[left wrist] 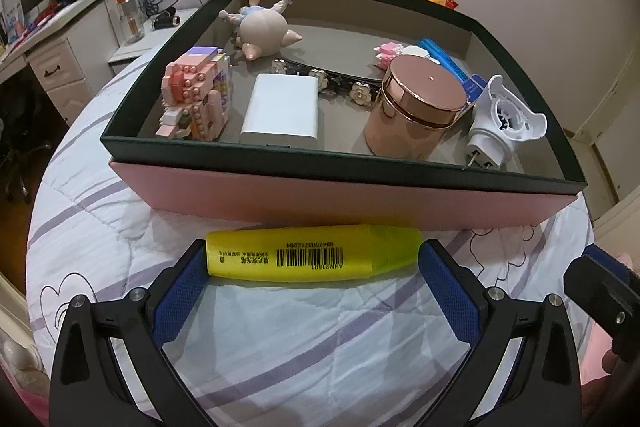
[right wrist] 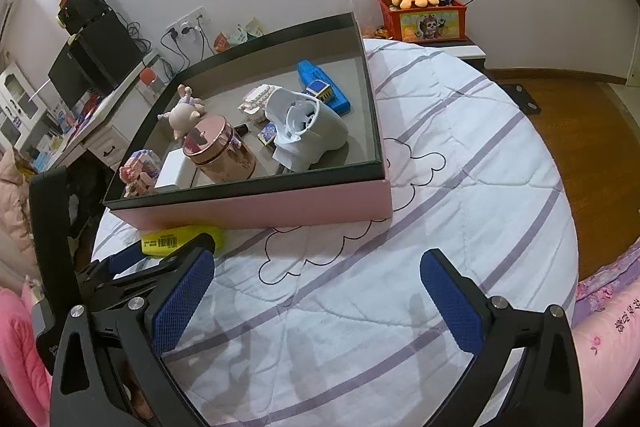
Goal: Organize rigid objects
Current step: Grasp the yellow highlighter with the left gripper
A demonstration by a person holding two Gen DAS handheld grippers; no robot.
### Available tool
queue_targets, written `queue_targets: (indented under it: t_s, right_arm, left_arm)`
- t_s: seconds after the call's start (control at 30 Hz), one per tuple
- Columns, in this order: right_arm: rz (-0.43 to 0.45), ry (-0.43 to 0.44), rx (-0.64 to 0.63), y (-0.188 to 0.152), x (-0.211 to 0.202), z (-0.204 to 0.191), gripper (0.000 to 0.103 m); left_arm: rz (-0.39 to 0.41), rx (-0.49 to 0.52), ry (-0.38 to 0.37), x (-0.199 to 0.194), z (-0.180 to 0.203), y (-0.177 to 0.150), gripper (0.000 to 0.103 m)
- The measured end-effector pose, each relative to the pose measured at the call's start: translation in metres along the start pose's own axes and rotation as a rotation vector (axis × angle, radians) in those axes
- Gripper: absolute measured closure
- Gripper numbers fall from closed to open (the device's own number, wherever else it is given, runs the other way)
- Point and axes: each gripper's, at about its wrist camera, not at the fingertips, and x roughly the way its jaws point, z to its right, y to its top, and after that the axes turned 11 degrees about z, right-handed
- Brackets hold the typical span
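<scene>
Currently listed: one yellow plastic highlighter pen with a printed barcode [left wrist: 314, 257], lying crosswise on the white quilt with purple stripes [left wrist: 320, 339], just in front of the pink-sided shallow box with a dark green rim [left wrist: 332, 197]. The left gripper [left wrist: 314, 263] spans it lengthwise, its blue-padded fingers [left wrist: 182, 289] at either end of the pen; whether they press it or only bracket it cannot be told. The right gripper [right wrist: 318, 291] hangs wide apart over bare quilt, holding nothing.

Box contents, left to right in the left wrist view:
- pink building-block figure [left wrist: 198, 95];
- white rectangular power bank [left wrist: 282, 111];
- rose-gold cylindrical jar with lid [left wrist: 416, 111];
- white plastic plug-in device [left wrist: 504, 123].

Rear row: beige pig-like figurine on its back [left wrist: 262, 27], dark strap with white flowers [left wrist: 340, 77], small pink-and-white block piece [left wrist: 388, 53], blue flat case [left wrist: 442, 61].
</scene>
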Motion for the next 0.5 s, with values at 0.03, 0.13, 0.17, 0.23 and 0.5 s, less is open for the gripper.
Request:
queue_targets:
  t_s: [0.03, 0.13, 0.17, 0.23, 0.5]
  right_arm:
    - [-0.001, 0.001, -0.001, 0.0002, 0.0008, 0.0001, 0.0]
    - [-0.003, 0.003, 0.001, 0.0006, 0.0032, 0.001, 0.0]
    - [-0.004, 0.004, 0.001, 0.0006, 0.0039, 0.0009, 0.0]
    - [-0.006, 0.004, 0.002, 0.0007, 0.0053, 0.0013, 0.0]
    - [-0.013, 0.009, 0.006, 0.0007, 0.0083, 0.0022, 0.0]
  left_arm:
    - [0.0, -0.001, 0.0, 0.0012, 0.0006, 0.0001, 0.0]
    - [-0.001, -0.004, 0.002, 0.0047, 0.0025, 0.0013, 0.0]
    - [-0.003, 0.0, 0.009, 0.0059, 0.0039, 0.0015, 0.0]
    - [0.002, 0.007, 0.021, 0.0064, 0.0069, 0.0003, 0.0]
    - [0.036, -0.004, 0.037, 0.0032, 0.0076, -0.0078, 0.0]
